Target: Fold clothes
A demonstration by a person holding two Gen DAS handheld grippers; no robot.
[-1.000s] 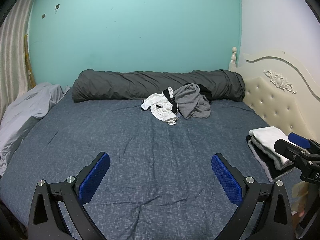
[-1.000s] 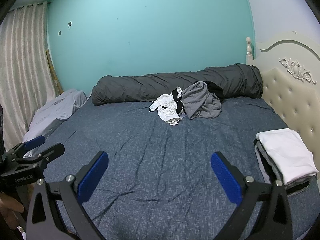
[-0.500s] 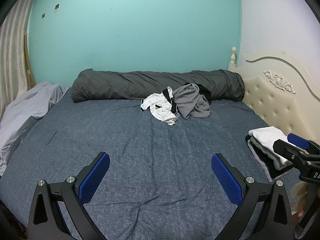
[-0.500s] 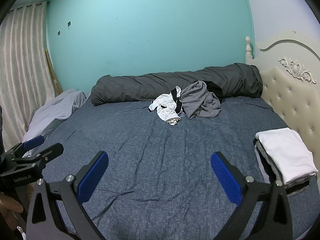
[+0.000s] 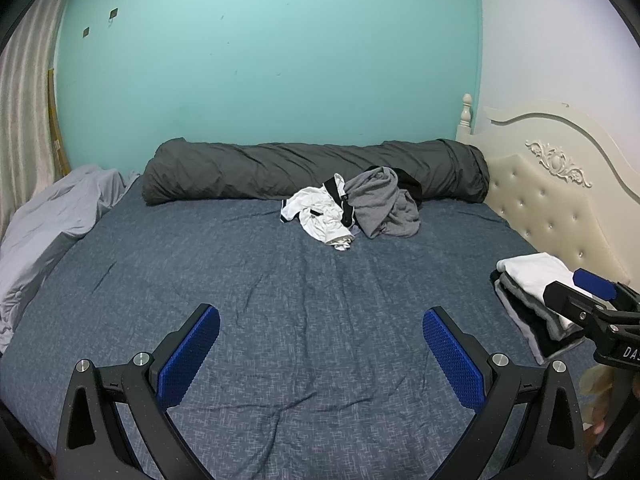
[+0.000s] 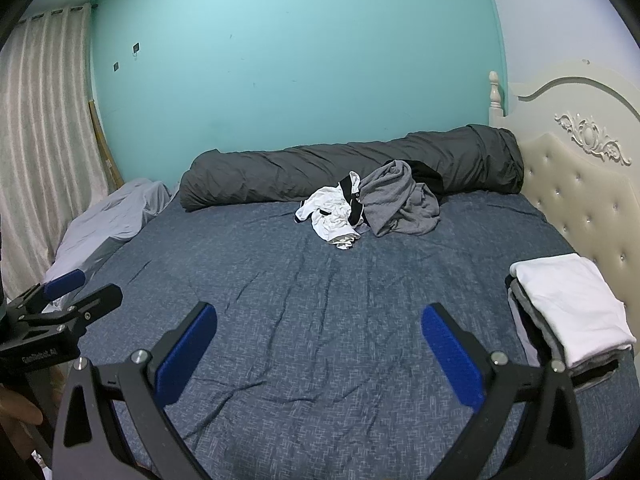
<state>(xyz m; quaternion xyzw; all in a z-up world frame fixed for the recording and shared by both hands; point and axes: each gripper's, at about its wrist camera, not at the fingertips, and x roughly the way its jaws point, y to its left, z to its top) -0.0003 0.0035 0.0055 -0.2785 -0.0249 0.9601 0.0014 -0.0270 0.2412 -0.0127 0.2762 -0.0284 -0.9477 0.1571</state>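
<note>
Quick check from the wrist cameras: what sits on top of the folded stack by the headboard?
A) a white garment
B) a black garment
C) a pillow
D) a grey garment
A: the top layer of the folded stack beside the headboard is a white garment, with grey and black layers showing beneath it.

Home bedroom: bed (image 5: pixel 320 320), headboard (image 5: pixel 560 208)

Left gripper (image 5: pixel 320 352) held level and forward, jaws spread wide, blue pads (image 5: pixel 188 360) facing inward, nothing between them. Right gripper (image 6: pixel 320 350) in matching pose, jaws equally wide and empty. Part of a hand (image 6: pixel 16 420) shows at the right view's lower left edge.
</note>
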